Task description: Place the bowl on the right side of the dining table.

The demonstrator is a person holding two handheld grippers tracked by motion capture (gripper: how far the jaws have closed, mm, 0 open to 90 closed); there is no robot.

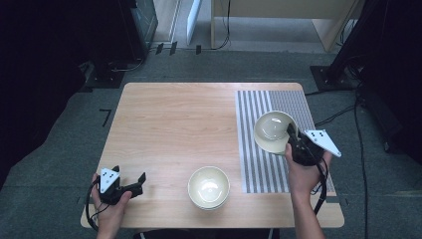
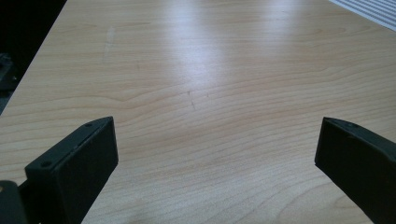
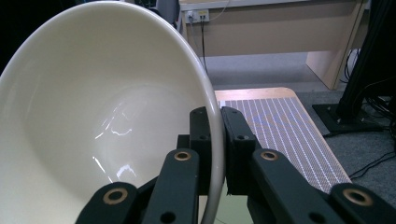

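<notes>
Wide bare wood lies between the left tongs (image 1: 130, 182), spread apart and grasping nothing near the surface's (image 1: 174, 124) front left edge, and the striped mat (image 1: 263, 164) at right. The right tongs (image 1: 293, 141) pinch the rim of a glossy cream bowl (image 1: 271, 130), tilted above the mat, nothing inside. A second cream bowl (image 1: 208, 187), equally bare, sits near the front edge.

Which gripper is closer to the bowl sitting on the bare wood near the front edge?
Left, but only slightly. The left gripper rests open on the table beside that bowl, toward the left edge. The right gripper is up over the striped mat, clamped on the lifted bowl.
</notes>
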